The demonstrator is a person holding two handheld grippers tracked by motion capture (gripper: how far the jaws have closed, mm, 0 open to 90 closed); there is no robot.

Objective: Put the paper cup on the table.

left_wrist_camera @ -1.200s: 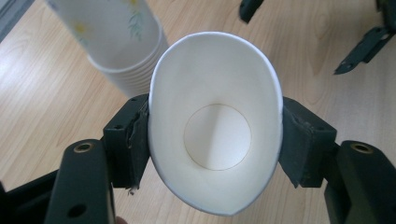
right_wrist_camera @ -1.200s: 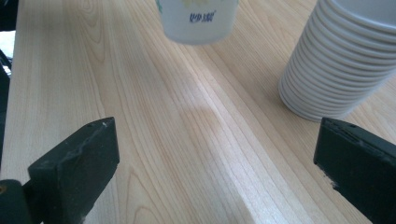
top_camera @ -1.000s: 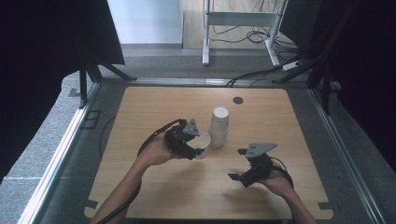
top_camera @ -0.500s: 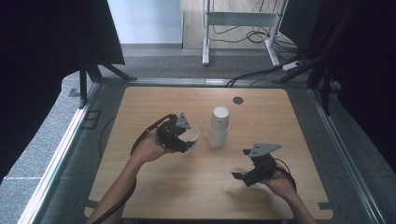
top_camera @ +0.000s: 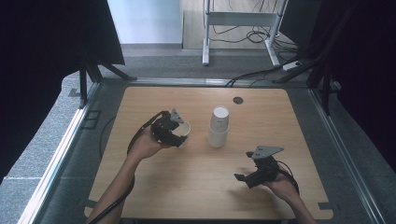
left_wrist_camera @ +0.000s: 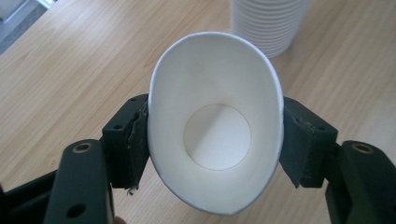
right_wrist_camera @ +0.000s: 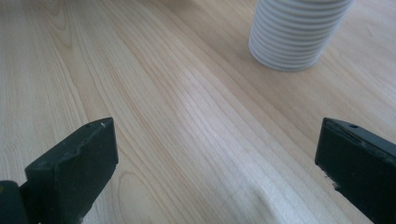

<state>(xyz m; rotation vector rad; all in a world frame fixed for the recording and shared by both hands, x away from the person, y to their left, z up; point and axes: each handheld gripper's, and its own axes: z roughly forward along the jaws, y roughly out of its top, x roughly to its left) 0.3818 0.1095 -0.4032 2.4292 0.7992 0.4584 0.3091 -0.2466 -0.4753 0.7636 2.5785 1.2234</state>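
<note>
One paper cup (left_wrist_camera: 217,135), squeezed oval between the left gripper's (top_camera: 173,131) jaws, hangs above the counter (top_camera: 187,186) at nine o'clock of the cup stack (top_camera: 218,127). Lighter pressure would likely spare its rim. The right gripper's (top_camera: 250,175) jaws stand spread, holding nothing.

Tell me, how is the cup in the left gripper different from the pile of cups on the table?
The single cup is held between the left gripper's jaws, squeezed oval; the stack of cups stands on the table with a round rim. The single cup shows its open mouth and inside; the stack stands bottom-up. The single cup is one; the stack is many, nested. Both are white paper.
</note>
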